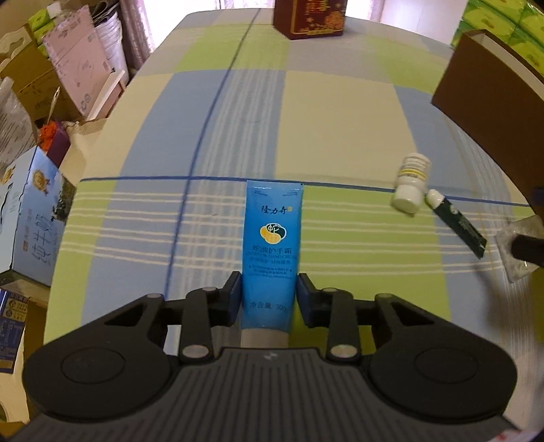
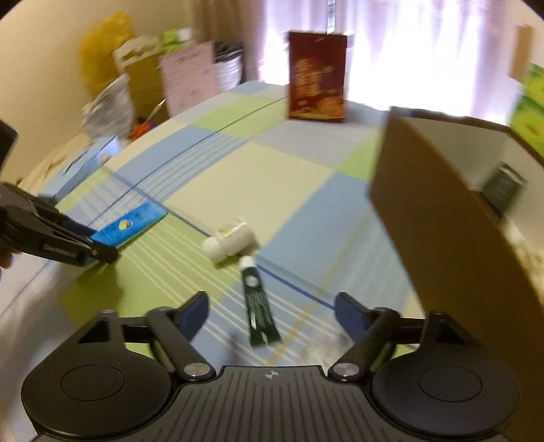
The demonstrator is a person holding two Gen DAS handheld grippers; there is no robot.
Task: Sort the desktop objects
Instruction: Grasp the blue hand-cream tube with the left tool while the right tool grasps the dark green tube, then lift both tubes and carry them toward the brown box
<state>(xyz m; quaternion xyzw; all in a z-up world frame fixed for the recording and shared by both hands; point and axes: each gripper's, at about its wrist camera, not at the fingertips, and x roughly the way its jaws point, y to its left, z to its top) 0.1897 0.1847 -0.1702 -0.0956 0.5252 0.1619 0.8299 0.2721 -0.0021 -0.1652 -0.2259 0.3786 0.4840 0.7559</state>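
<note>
your biggest landmark is the checked tablecloth (image 1: 340, 112), spread flat under both tools, so everything loose lies on its side rather than standing. next in size is the brown cardboard box (image 2: 442, 238), open-topped and up ahead and to the right of your right gripper (image 2: 272, 311); it looks like the bin for the sorted items, and something dark already seems to sit inside, though blur hides what. far ahead of both jaws stands a dark red carton (image 1: 311, 17), upright and well apart from the work.

your left gripper (image 1: 269, 289) has its jaws narrowed onto the blue hand cream tube (image 1: 272, 238), pads pressing its lower body from each side, crimped end pointing away from you along the fingers. in the right wrist view the tube sits low, at or just above the cloth.

your right jaws stand wide and empty, with the dark green tube (image 2: 256, 306) lying between and just ahead of them, cap end away, almost touching the toppled white bottle (image 2: 231, 243). that suggests you are lining up on the green tube.
</note>
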